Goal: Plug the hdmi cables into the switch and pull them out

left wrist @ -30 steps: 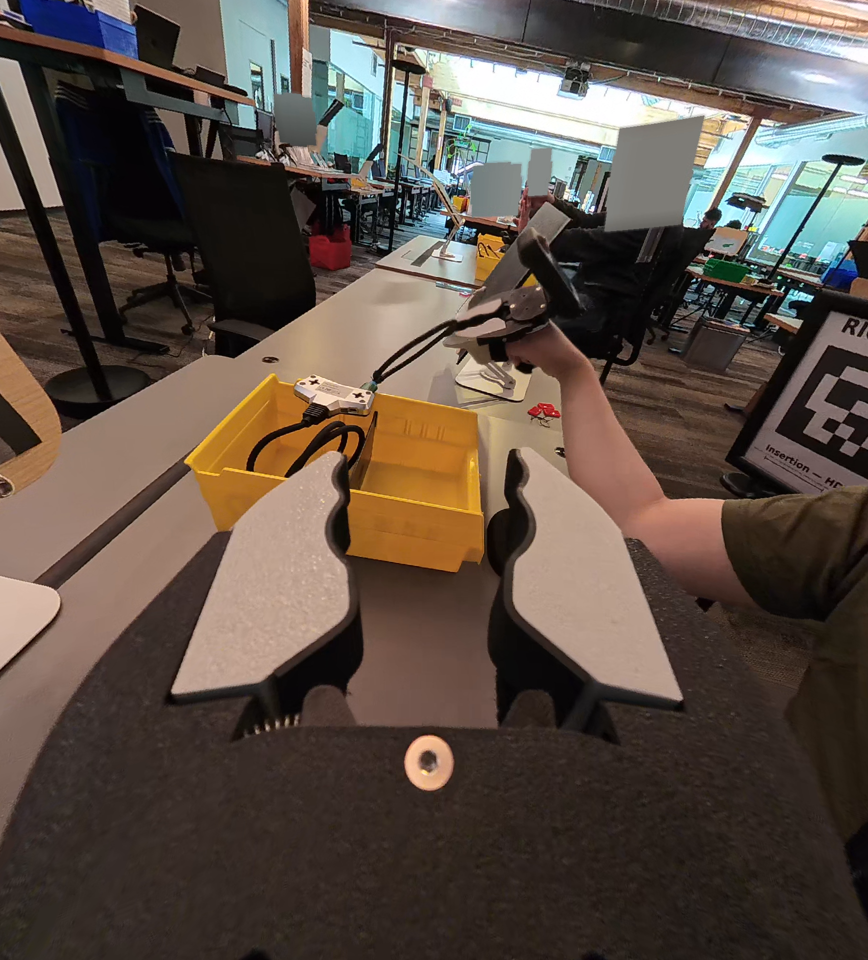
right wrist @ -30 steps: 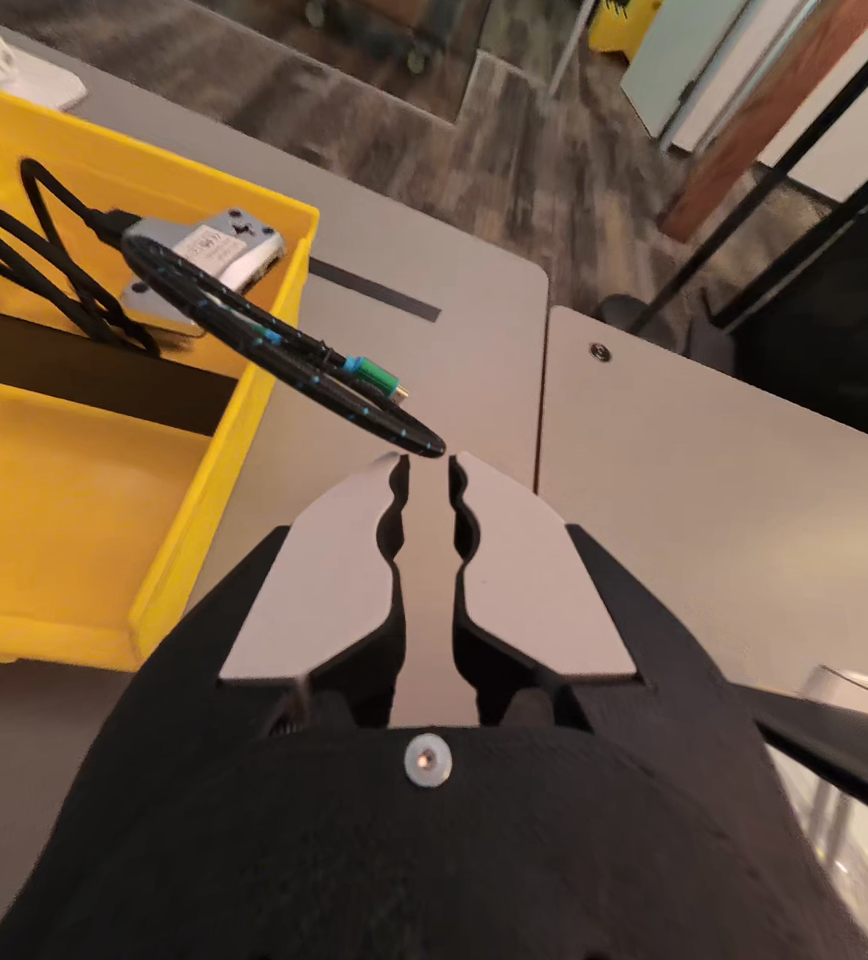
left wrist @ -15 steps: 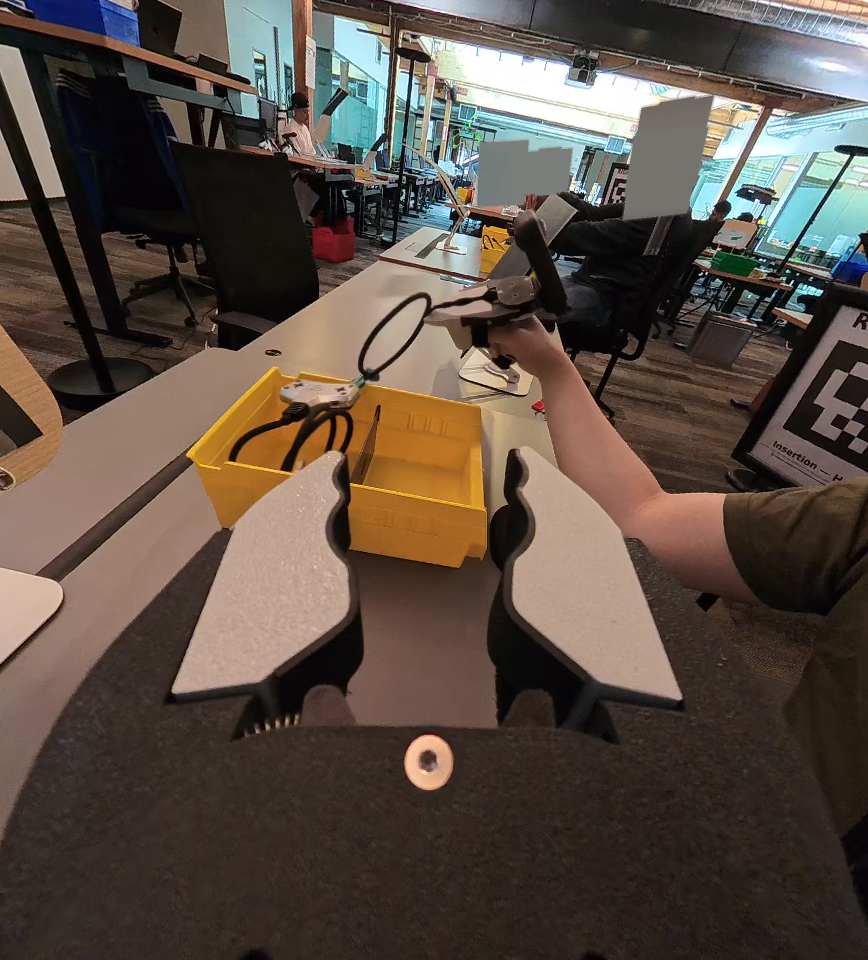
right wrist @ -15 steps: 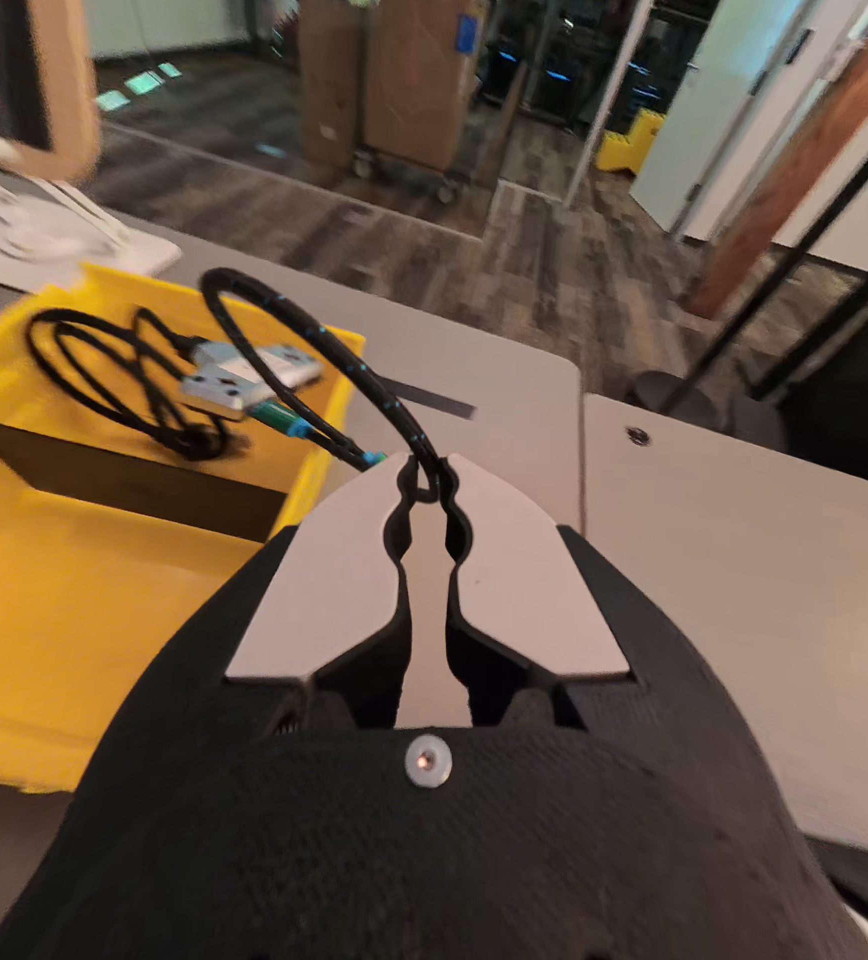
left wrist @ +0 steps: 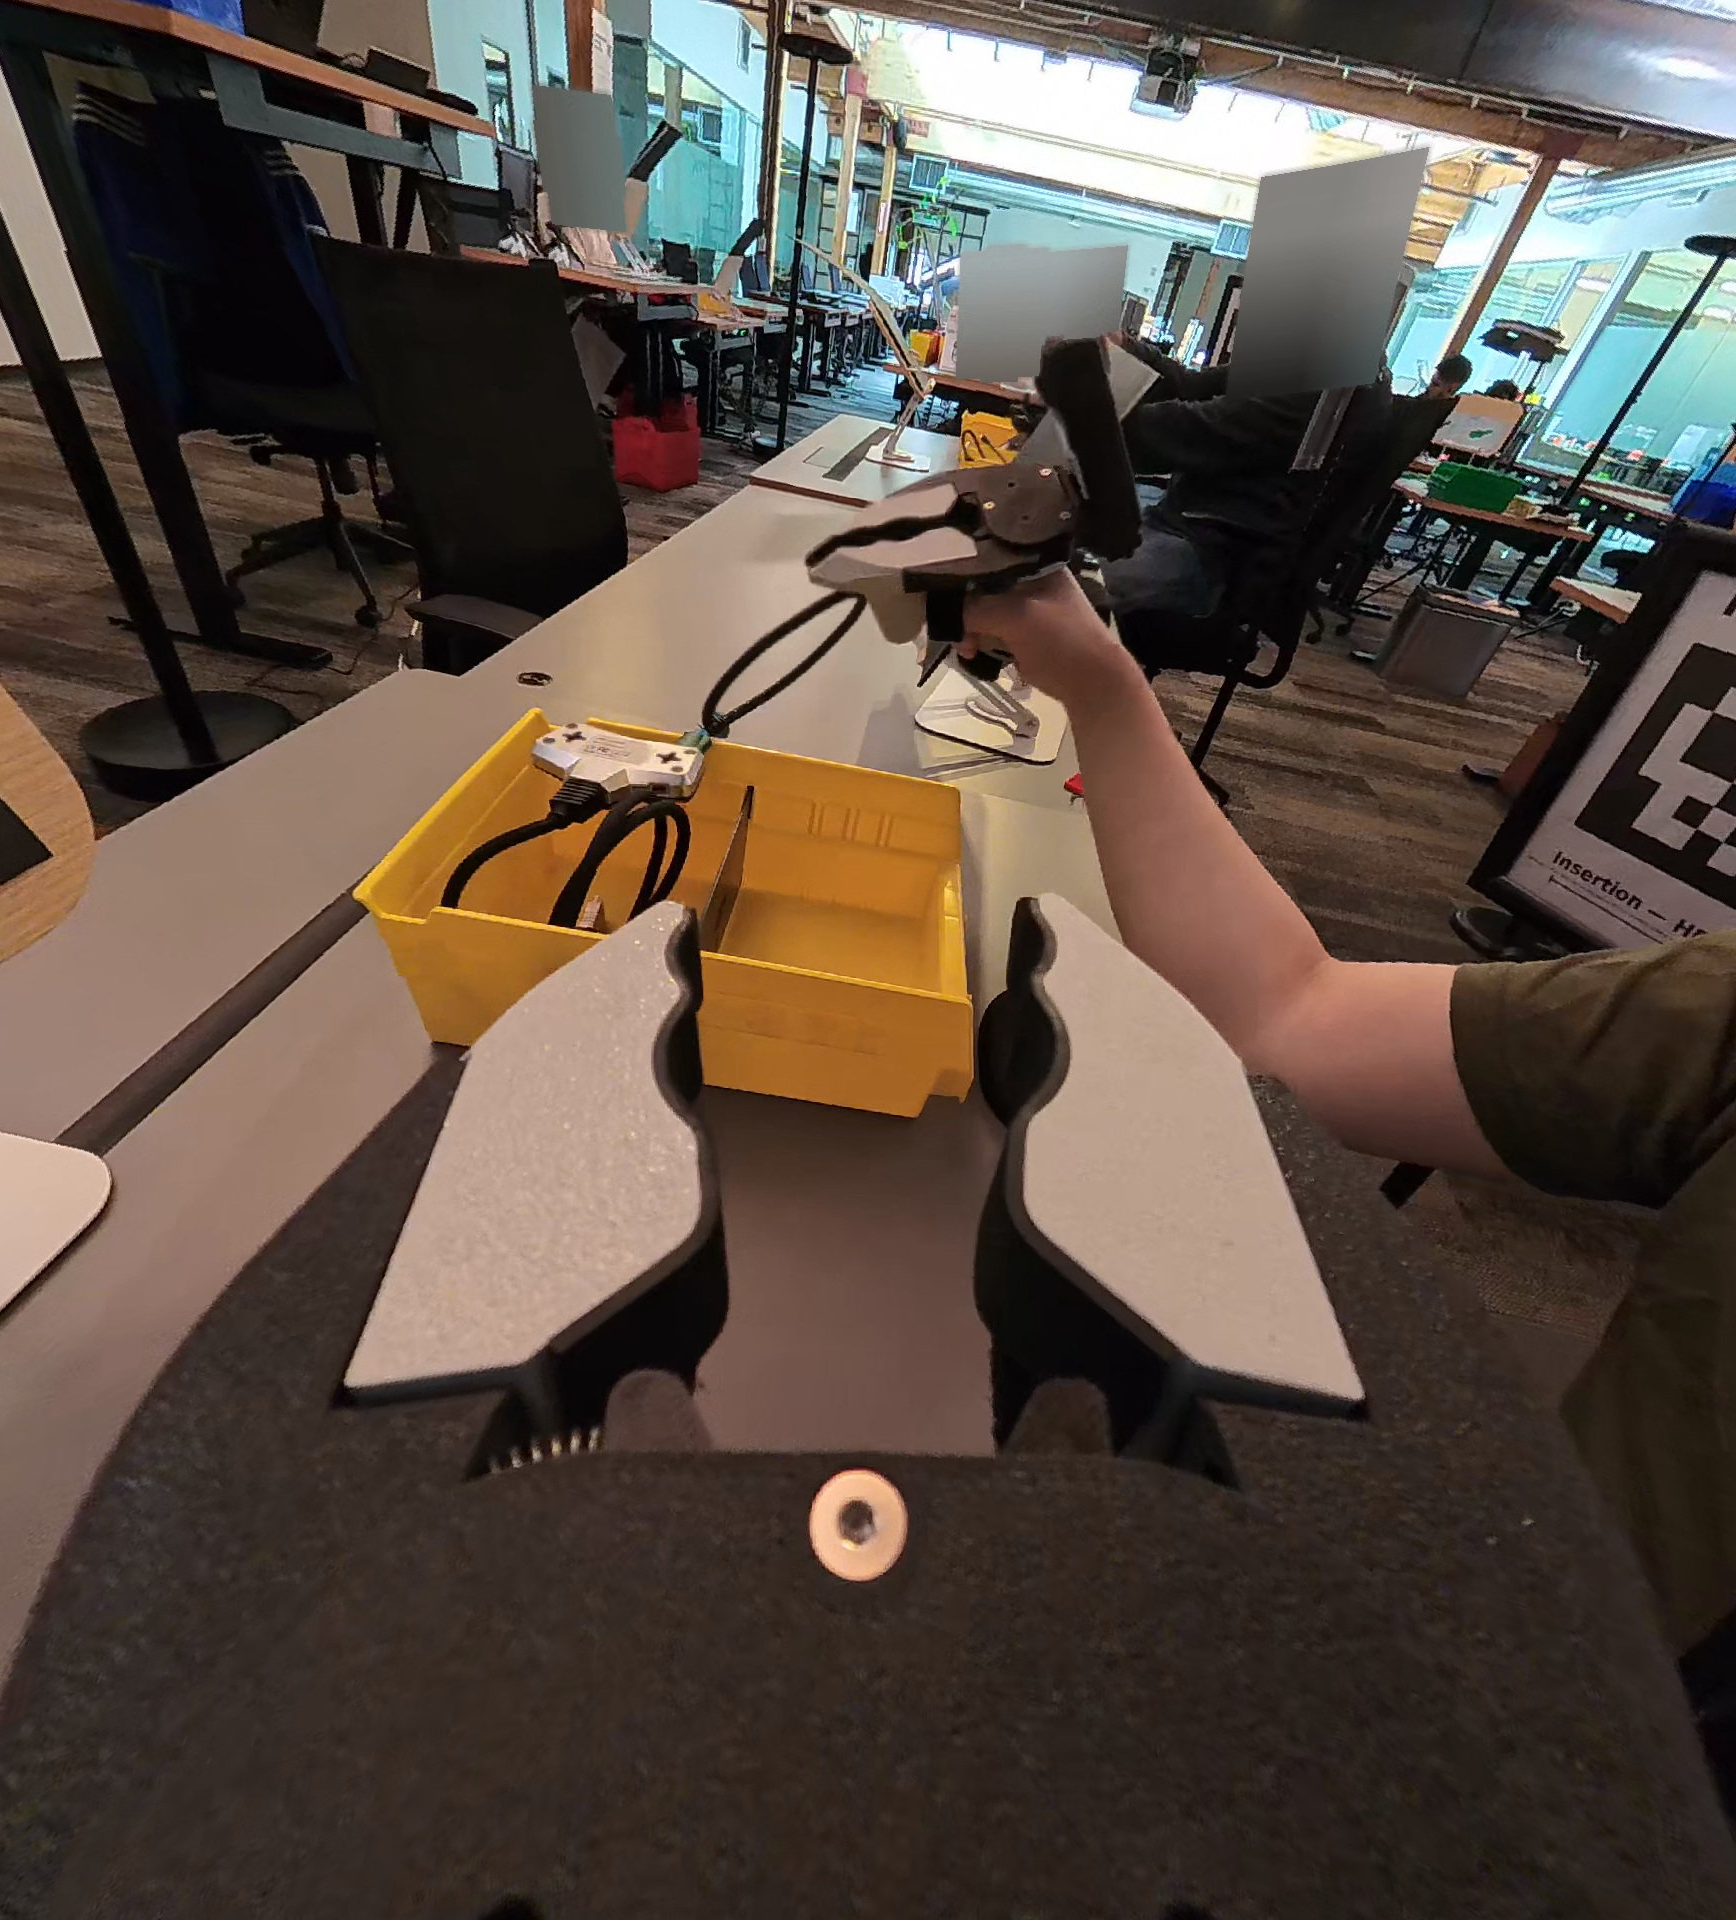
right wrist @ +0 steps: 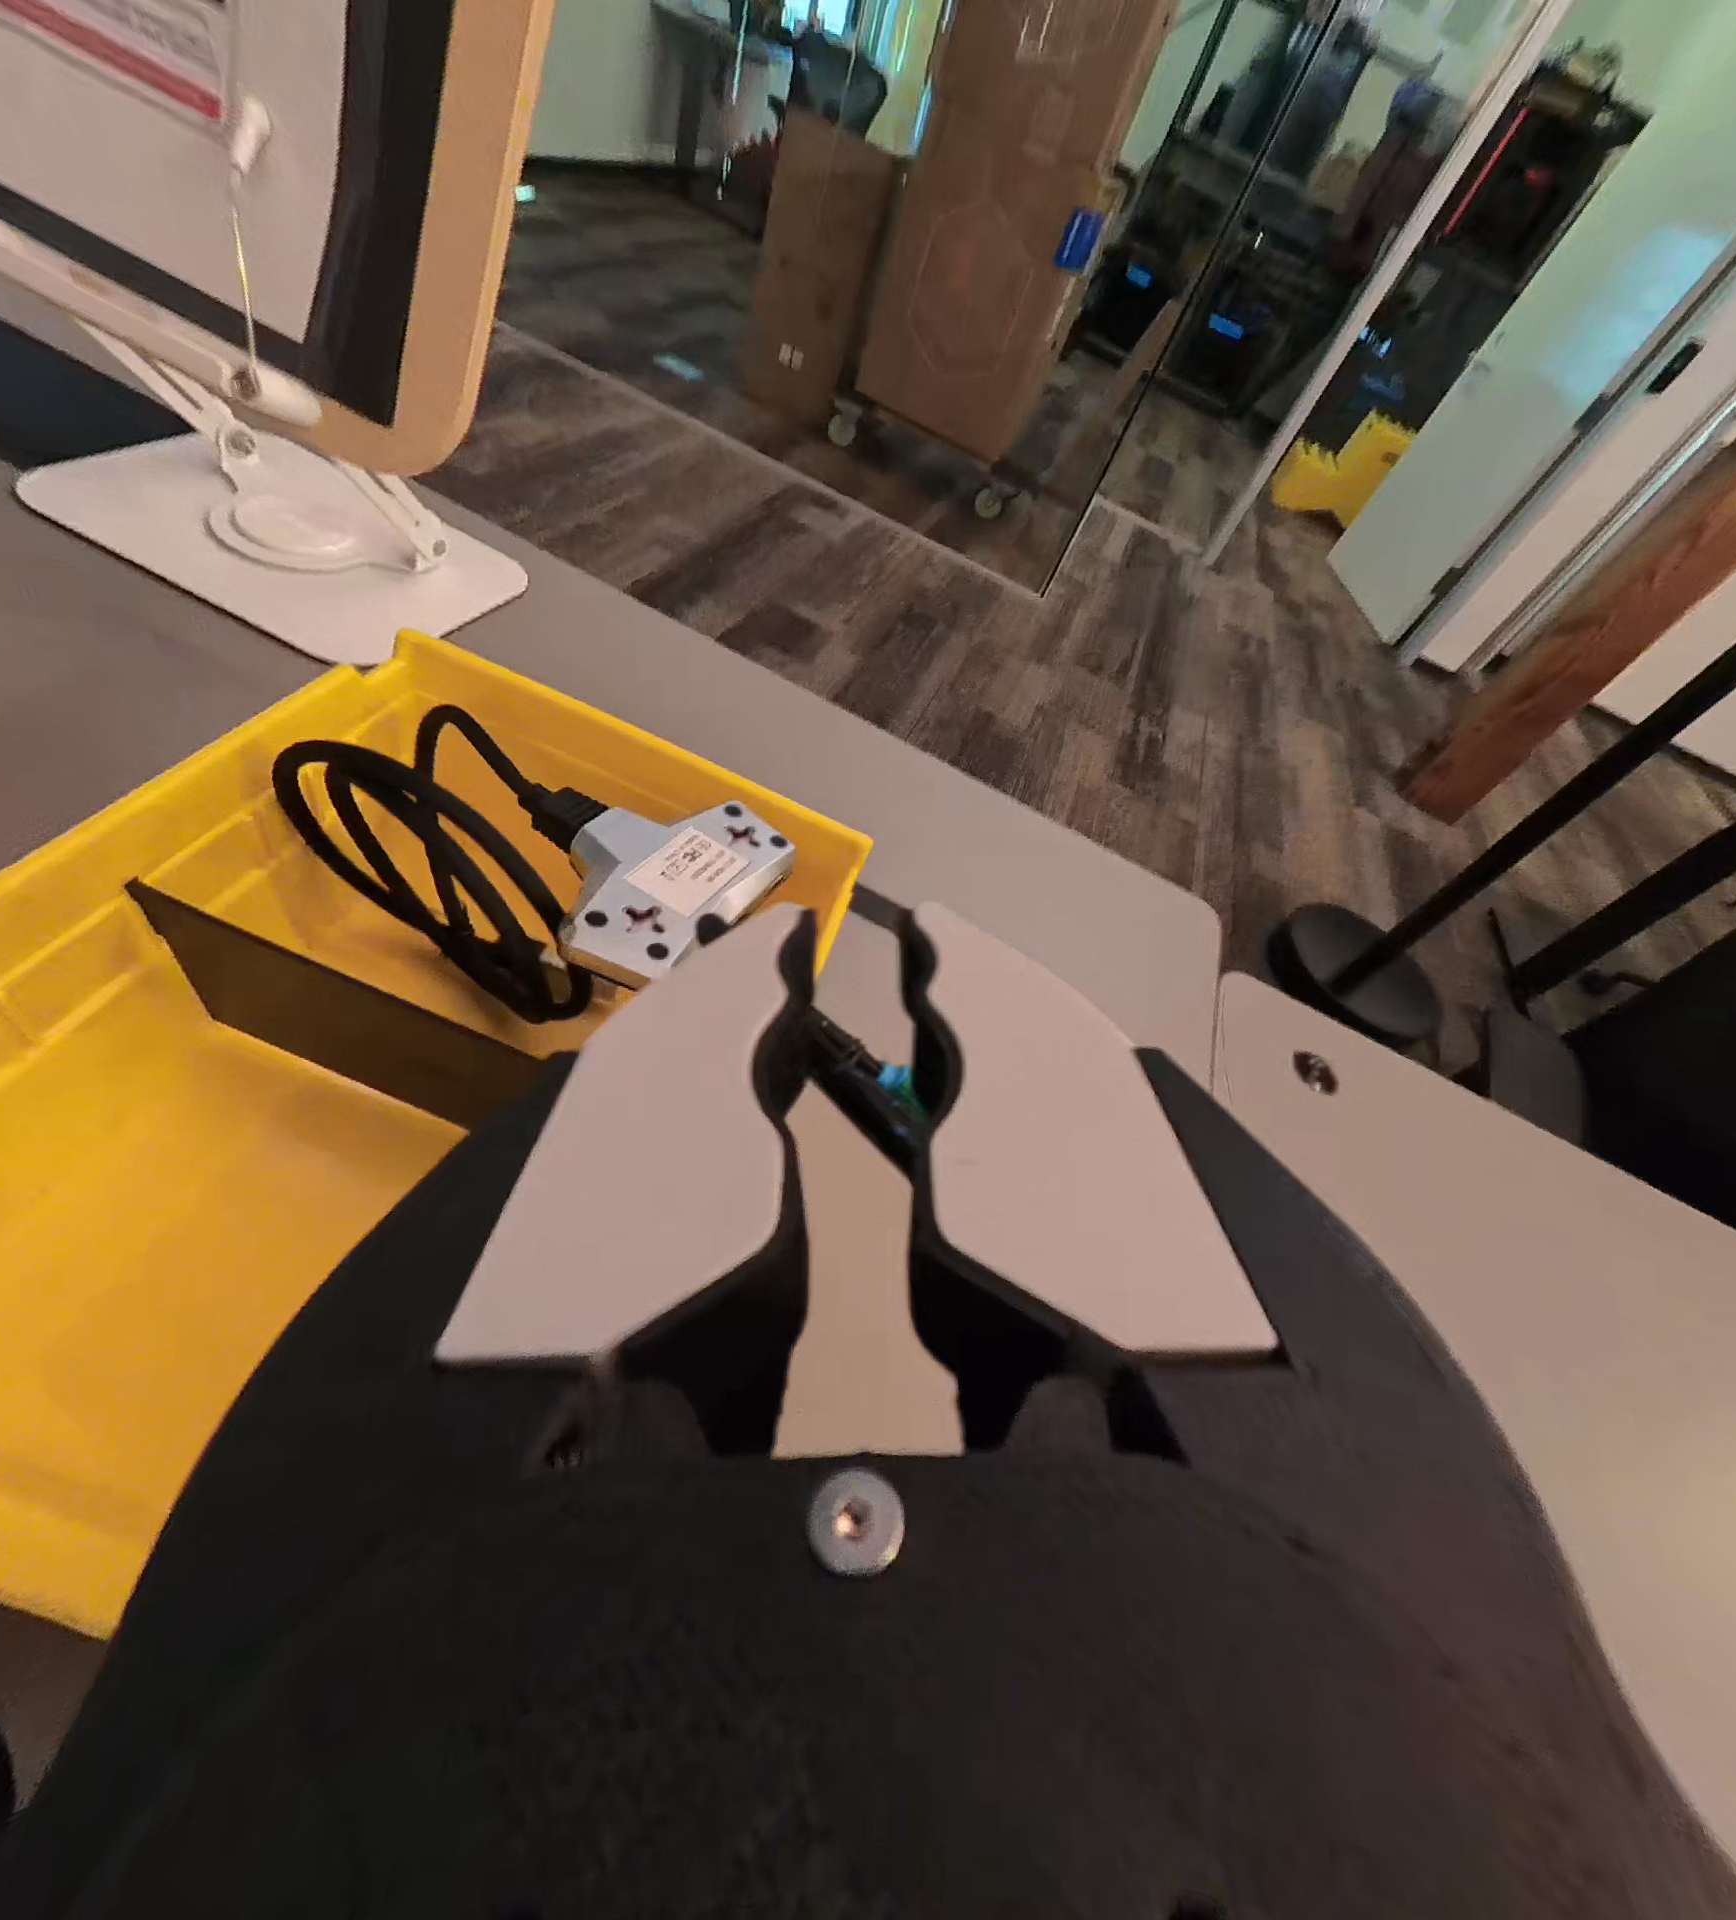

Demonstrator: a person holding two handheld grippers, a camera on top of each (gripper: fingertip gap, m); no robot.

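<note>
The switch (left wrist: 620, 762) is a small silver box. It sits in the left part of the yellow bin (left wrist: 833, 1049), up against the far wall, a bit above the middle of the left wrist view. In the right wrist view the switch (right wrist: 682, 897) is near the middle of the frame, just past the tips of the hand-held gripper.

One black cable (left wrist: 573, 847) is plugged into the near side of the switch and lies in loops in the same part of the bin. A dark divider (left wrist: 729, 878) splits the bin in two.

A second cable (left wrist: 776, 660) with a green end goes up from the right corner of the switch in a loop. The right hand-held gripper (left wrist: 843, 566) holds it, up in the air in the upper middle of the frame. Its two fingers are pinched on the cable. In the right wrist view, the right hand-held gripper (right wrist: 859, 920) has a small gap at its tips, and the cable (right wrist: 859, 1075) shows between its fingers.

The left hand-held gripper (left wrist: 848, 920) is wide open and holds nothing. It is low over the grey table (left wrist: 251, 904), just in front of the bin.
</note>
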